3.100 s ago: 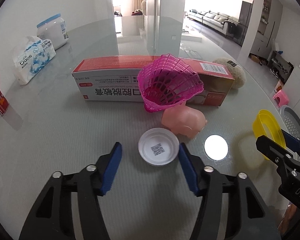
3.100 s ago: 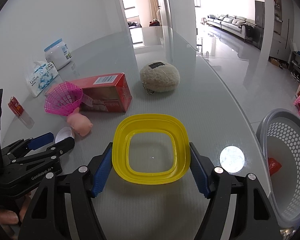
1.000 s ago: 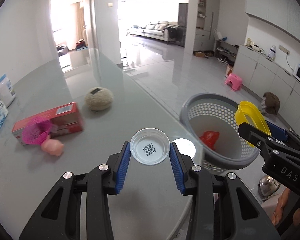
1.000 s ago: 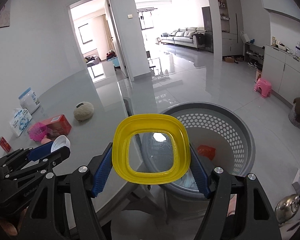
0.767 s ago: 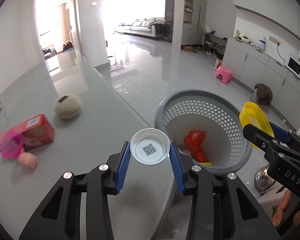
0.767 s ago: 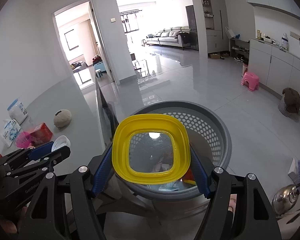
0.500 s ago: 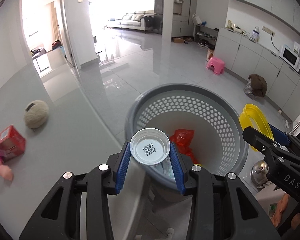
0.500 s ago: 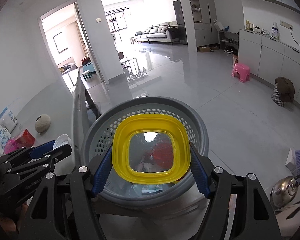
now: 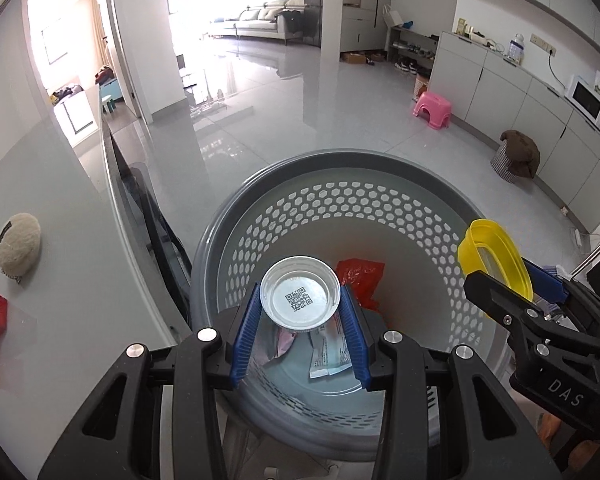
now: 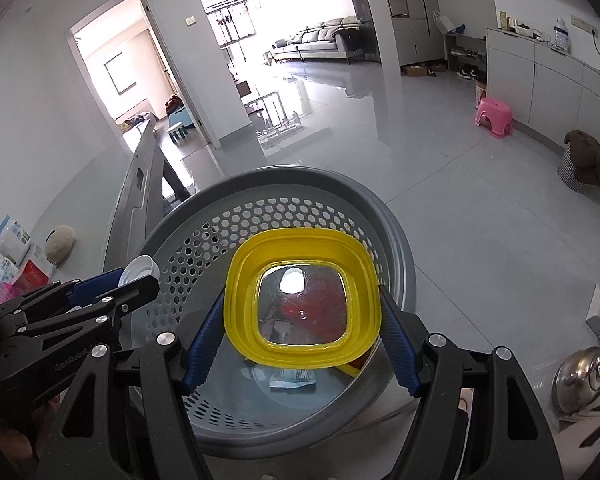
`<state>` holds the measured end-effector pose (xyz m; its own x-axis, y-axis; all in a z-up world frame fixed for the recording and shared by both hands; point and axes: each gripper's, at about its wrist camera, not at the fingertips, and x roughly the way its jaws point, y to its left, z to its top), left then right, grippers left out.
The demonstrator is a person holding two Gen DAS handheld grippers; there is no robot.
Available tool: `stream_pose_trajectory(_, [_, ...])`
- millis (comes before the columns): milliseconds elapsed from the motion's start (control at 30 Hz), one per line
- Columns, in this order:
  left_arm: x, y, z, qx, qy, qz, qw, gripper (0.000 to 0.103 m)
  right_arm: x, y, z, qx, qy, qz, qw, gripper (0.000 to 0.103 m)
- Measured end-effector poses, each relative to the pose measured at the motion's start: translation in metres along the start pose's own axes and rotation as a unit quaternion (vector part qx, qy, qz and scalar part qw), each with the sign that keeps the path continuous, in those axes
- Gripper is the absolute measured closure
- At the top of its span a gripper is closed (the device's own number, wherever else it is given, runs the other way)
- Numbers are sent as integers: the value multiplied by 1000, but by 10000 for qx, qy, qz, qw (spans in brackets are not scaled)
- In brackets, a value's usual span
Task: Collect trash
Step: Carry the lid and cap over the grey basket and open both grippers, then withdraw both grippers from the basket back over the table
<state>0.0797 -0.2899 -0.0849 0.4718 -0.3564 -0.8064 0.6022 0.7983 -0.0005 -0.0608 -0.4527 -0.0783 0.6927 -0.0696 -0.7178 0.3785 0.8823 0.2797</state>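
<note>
Two pieces are gripped right over the bin (image 9: 380,168), cap (image 9: 300,298) in left claw (image 9: 300,320), lid (image 10: 302,296) in right claw (image 10: 302,332), neither dropped yet.

Glossy grey tiled floor (image 9: 300,92), glare from bright far windows. Pale sofa (image 9: 266,20) at the back. White cabinets (image 9: 512,84) along right wall, microwave (image 9: 588,102) on top. Pink stool (image 10: 494,116) nearby. Doorway (image 10: 140,76) left, possibly a bedroom.

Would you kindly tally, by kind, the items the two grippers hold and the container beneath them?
Lids: 2 (white round lid in left gripper, yellow square lid in right gripper)
Baskets: 1 (grey basket)
Total: 3
</note>
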Motion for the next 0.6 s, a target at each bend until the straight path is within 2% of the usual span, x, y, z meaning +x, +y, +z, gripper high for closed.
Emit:
stream_pose_trajectory(333, [11, -2, 9, -38, 48, 45, 10000, 62, 7, -1, -1, -9, 12, 87, 10000, 34])
stream_pose_trajectory(433, [11, -5, 11, -59, 36, 49, 10000, 53, 4, -5, -2, 39, 11, 126, 9999, 32])
stream_pose_trajectory(500, [10, -5, 11, -75, 19, 49, 10000, 48, 1, -8, -2, 80, -14, 176, 9998, 23])
stream_pose_trajectory(600, [6, -4, 9, -83, -9, 55, 9999, 44, -4, -10, -2, 110, -92, 171, 9998, 23])
